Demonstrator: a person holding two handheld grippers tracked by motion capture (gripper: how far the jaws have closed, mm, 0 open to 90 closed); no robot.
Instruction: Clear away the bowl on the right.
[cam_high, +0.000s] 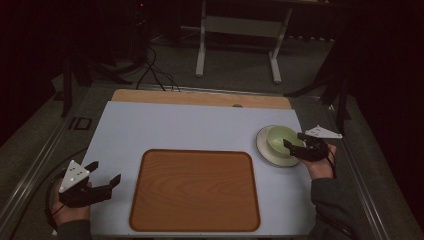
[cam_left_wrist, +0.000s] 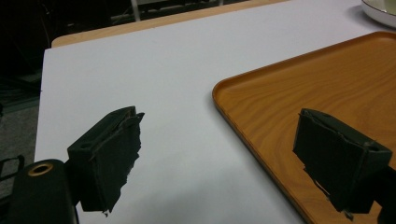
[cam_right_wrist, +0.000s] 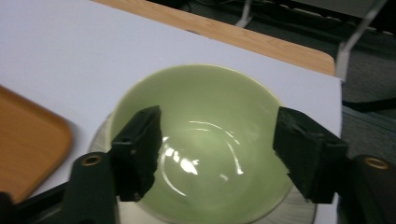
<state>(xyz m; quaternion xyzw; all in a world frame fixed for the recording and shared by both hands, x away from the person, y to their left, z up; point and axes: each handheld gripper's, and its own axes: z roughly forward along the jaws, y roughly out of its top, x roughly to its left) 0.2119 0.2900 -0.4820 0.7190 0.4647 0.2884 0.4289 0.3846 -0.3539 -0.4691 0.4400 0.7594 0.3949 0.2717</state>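
A pale green bowl (cam_high: 279, 136) stands on a white plate (cam_high: 264, 148) at the right of the table. My right gripper (cam_high: 294, 140) hovers at the bowl's near side, open. In the right gripper view its jaws stand wide over the bowl (cam_right_wrist: 205, 107), one above each side of the rim, and neither pad presses on it; the plate (cam_right_wrist: 300, 209) peeks out beneath. A wooden tray (cam_high: 195, 190) lies in the middle with nothing on it. My left gripper (cam_high: 106, 171) rests at the front left, open and holding nothing, and its view (cam_left_wrist: 222, 121) looks past the tray's corner (cam_left_wrist: 327, 84).
A white mat (cam_high: 190, 130) covers the table, with a strip of wood (cam_high: 200, 97) showing at the far edge. Beyond it on the floor are a table frame (cam_high: 237, 30) and cables (cam_high: 152, 70). The surroundings are dark.
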